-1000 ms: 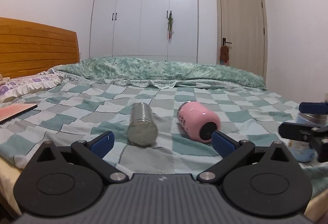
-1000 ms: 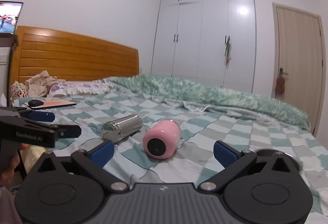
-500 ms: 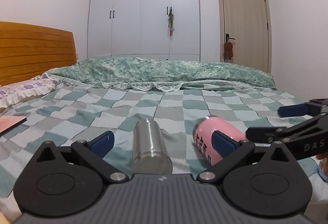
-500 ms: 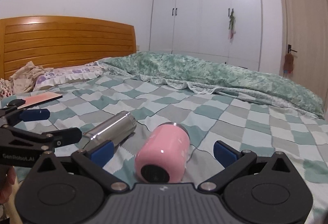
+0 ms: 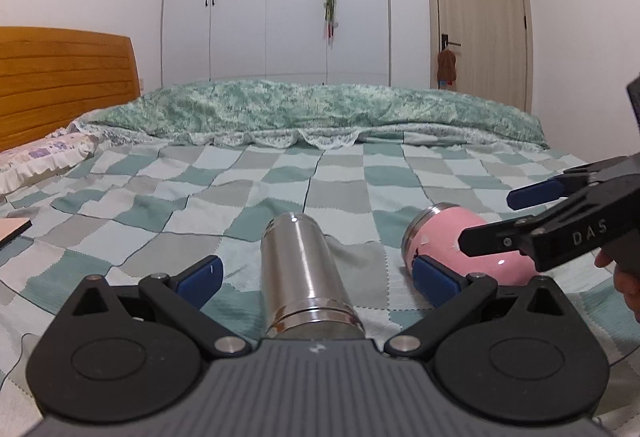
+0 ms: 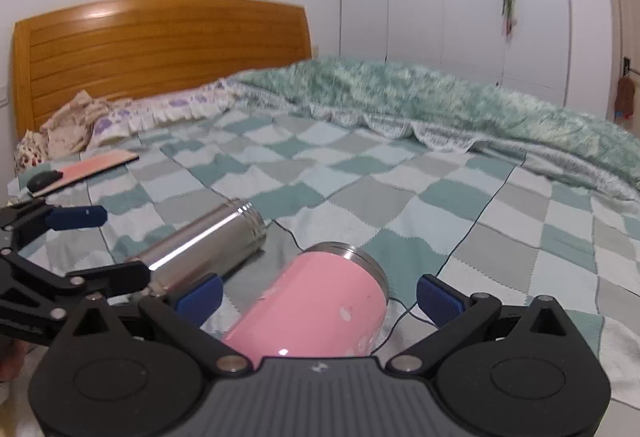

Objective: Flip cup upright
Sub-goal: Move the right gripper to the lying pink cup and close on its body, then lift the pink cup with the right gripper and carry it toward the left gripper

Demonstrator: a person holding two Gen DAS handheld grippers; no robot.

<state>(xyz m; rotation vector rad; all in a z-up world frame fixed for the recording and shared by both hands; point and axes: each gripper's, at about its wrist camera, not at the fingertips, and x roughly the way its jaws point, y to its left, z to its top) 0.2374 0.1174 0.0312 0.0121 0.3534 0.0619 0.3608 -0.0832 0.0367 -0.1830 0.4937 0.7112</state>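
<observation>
Two cups lie on their sides on a bed (image 5: 360, 173) covered by a green, grey and white checked blanket, near its front edge. Since a second ago both handheld tools have closed in: each cup, which then sat well ahead of its tool, now lies between that tool's blue fingertips, so both grasps look about to begin and neither cup has been raised yet.

The left tool (image 5: 316, 275) is spread wide around the steel cup (image 5: 304, 273), its pads apart from the metal. This cup's long axis runs straight away from the tool, its narrower threaded mouth end pointing toward the folded quilt at the far side of the bed and its base nearest the tool.

The right tool (image 6: 320, 291) is also spread, straddling the pink cup (image 6: 316, 301) without visibly touching it. The pink cup lies just right of the steel one, long axis pointing away and a little rightward, steel-rimmed mouth far, base near.

A thin dark cable (image 6: 472, 237) runs across the blanket beside the pink cup
</observation>
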